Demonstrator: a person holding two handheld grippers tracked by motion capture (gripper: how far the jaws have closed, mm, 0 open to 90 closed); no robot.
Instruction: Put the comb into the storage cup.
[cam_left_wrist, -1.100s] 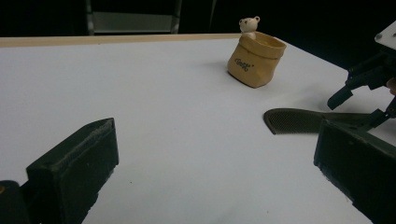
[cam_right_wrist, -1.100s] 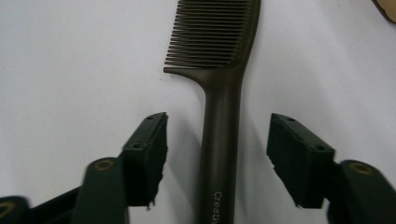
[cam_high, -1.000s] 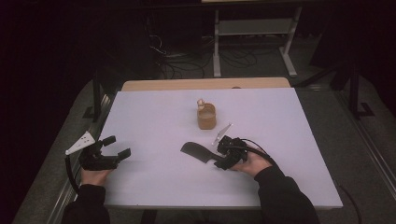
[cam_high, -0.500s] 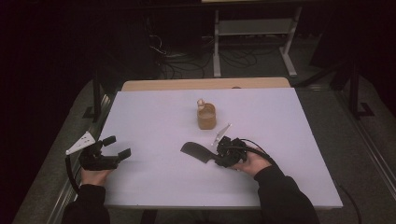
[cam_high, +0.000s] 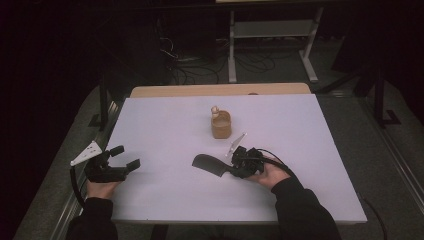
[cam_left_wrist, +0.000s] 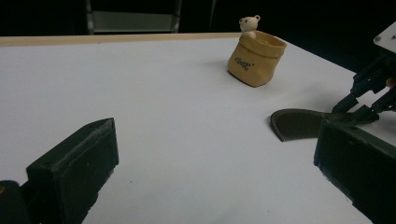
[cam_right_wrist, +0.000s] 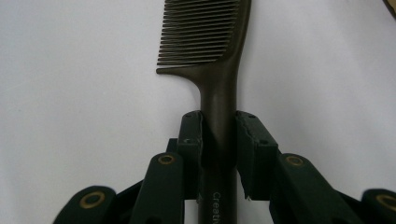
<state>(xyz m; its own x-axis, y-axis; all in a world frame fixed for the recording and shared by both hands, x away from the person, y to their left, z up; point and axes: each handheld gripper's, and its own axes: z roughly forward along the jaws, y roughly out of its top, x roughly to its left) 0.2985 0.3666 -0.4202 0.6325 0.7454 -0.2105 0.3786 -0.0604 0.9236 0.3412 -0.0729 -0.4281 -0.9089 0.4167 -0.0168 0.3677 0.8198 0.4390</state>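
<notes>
Gripping step: right tongs (cam_right_wrist: 219, 140) have just been closing, now clamped on comb (cam_right_wrist: 210, 42) handle. Left tongs (cam_left_wrist: 210, 172) released, idle. Next: lift comb toward pouch (cam_high: 221, 125).

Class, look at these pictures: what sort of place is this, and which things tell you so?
Probably a lab or workshop set up for recording: a white-topped table, loose cables on the dark floor, and a metal stand behind.
</notes>
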